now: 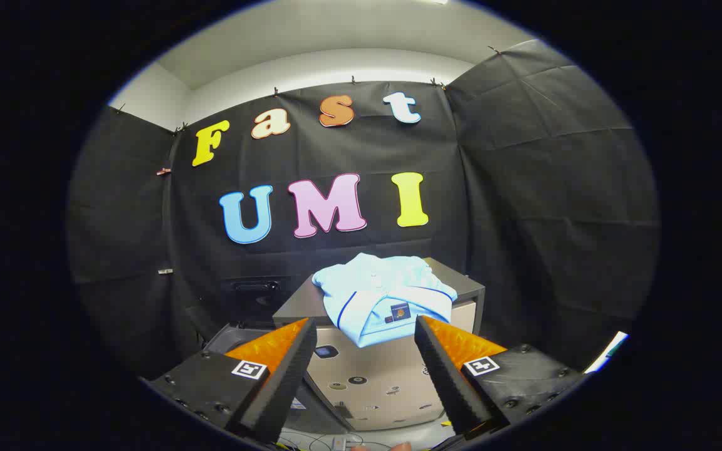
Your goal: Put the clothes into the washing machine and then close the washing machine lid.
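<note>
A light blue garment [381,297] with a dark trim line and a small badge lies folded on top of a grey box-shaped cabinet [461,285], its front edge hanging slightly over the beige front face [373,369]. My gripper [366,329] is open, held in the air short of the garment, with nothing between its fingers. The garment sits just beyond and between the two fingertips. A darker appliance body [235,335] shows low beside the cabinet, behind one finger. I cannot make out a washing machine lid from here.
Black cloth walls close in the booth behind and on both sides of the cabinet. Cables lie on the floor below the fingers. A white and green sheet [608,351] pokes in low at the far right.
</note>
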